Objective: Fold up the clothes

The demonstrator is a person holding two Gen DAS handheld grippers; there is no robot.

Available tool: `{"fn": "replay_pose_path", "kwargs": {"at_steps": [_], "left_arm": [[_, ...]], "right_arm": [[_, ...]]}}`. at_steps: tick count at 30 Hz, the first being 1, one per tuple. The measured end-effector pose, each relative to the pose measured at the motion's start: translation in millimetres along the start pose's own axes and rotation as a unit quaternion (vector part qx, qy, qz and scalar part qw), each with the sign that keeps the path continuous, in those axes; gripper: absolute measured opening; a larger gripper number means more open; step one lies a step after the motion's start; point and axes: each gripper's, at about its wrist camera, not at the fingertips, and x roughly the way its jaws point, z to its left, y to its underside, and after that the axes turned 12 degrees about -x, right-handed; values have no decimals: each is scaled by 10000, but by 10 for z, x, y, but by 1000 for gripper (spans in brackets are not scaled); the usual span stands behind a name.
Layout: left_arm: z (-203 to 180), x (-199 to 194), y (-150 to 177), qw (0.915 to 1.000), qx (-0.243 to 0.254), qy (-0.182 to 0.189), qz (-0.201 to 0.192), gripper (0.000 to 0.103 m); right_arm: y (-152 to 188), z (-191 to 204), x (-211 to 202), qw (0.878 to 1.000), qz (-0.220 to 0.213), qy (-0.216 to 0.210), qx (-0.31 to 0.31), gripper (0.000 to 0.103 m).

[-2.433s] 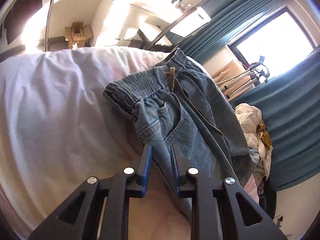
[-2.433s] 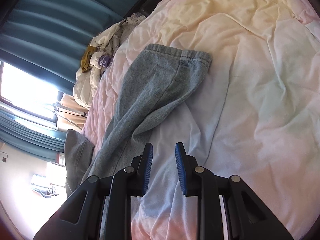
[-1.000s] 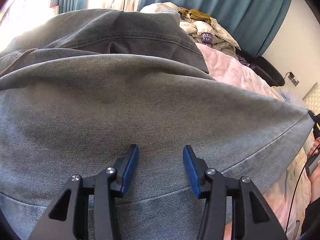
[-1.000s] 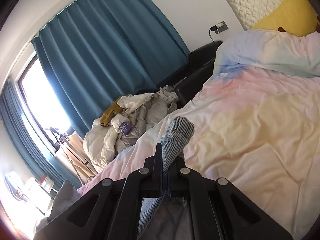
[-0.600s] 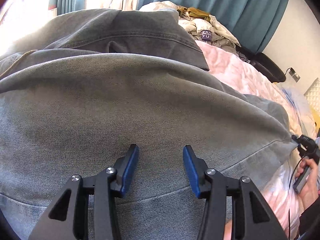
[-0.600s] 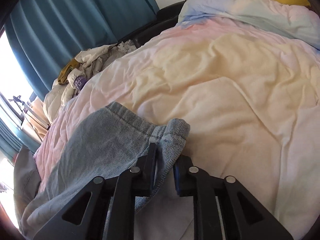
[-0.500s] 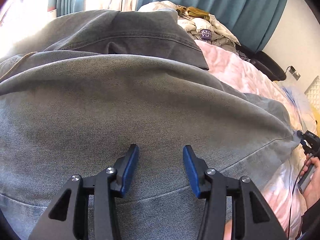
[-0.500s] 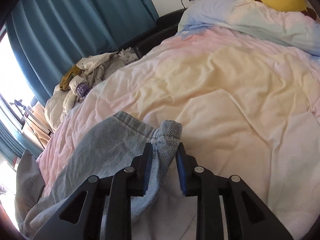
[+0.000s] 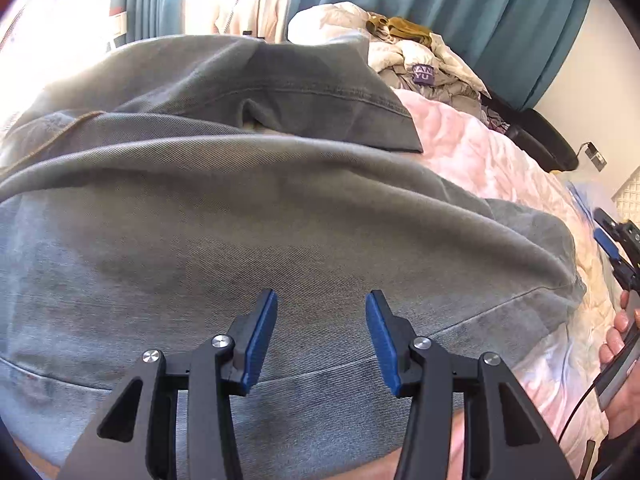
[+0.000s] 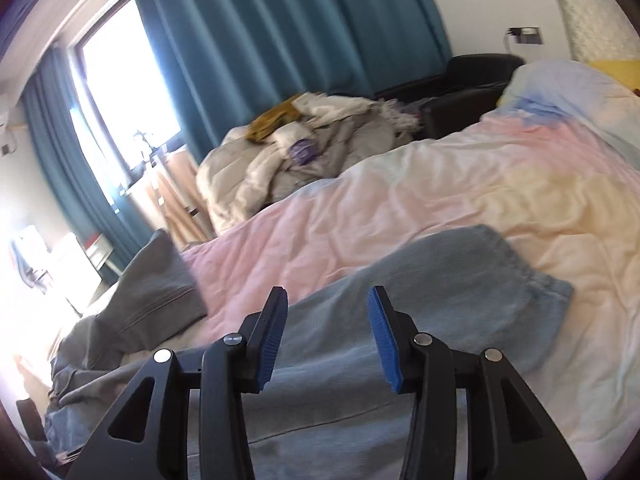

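A pair of light blue denim trousers [image 9: 248,216] lies spread on the bed and fills most of the left wrist view. My left gripper [image 9: 320,336] hangs just above the denim, open, with nothing between its blue pads. In the right wrist view one trouser leg [image 10: 460,292] stretches across the quilt, its hem lying flat at the right. Above that leg my right gripper [image 10: 328,332] has its jaws opening, and nothing is between them. That gripper [image 9: 612,248] also shows at the right edge of the left wrist view, held by a hand [image 9: 620,344].
The bed carries a pastel pink, yellow and blue quilt [image 10: 460,184]. A heap of pale clothes [image 10: 304,156] lies beside the bed in front of teal curtains [image 10: 280,40]. A black armchair [image 10: 472,76] stands by the wall, and a yellow pillow [image 10: 616,68] at the bed's head.
My right gripper let go of the trouser hem, opened wider and pulled back along the leg, which now lies flat. The left gripper stays open and rose slightly.
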Motion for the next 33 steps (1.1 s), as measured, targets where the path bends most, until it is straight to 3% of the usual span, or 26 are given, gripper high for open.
{"fn": "replay_pose_path", "kwargs": {"at_steps": [6, 8, 11, 14, 20, 22, 24, 25, 26, 33], "left_arm": [[79, -118, -170, 9997, -64, -95, -231, 47], [142, -103, -217, 9994, -202, 115, -268, 47], [222, -34, -273, 9988, -346, 339, -112, 47], [282, 15, -331, 9979, -386, 505, -127, 47], [481, 125, -440, 9938, -728, 830, -111, 47], [542, 164, -465, 9917, -892, 919, -48, 47], [600, 192, -483, 9892, -1065, 1011, 17, 47], [628, 191, -480, 9878, -1142, 1058, 35, 47], [637, 182, -483, 9869, -1183, 1097, 31, 47], [619, 44, -480, 9877, -1153, 1034, -209, 47]], "right_arm": [[-50, 990, 812, 9901, 710, -1064, -570, 47], [-84, 1244, 1143, 9853, 939, -1329, -523, 48], [-121, 1586, 1588, 9820, 1136, -1422, -506, 48], [-93, 1830, 1981, 9831, 1283, -1202, -511, 48], [4, 1879, 2529, 9832, 1573, -911, -155, 49], [13, 1849, 2549, 9839, 1505, -958, 69, 51], [-1, 1791, 2532, 9817, 1490, -1133, 362, 41], [-17, 1766, 2515, 9801, 1490, -1216, 482, 12], [-50, 1765, 2475, 9802, 1496, -1190, 514, 1], [-597, 1787, 1690, 9938, 582, -886, 335, 0]]}}
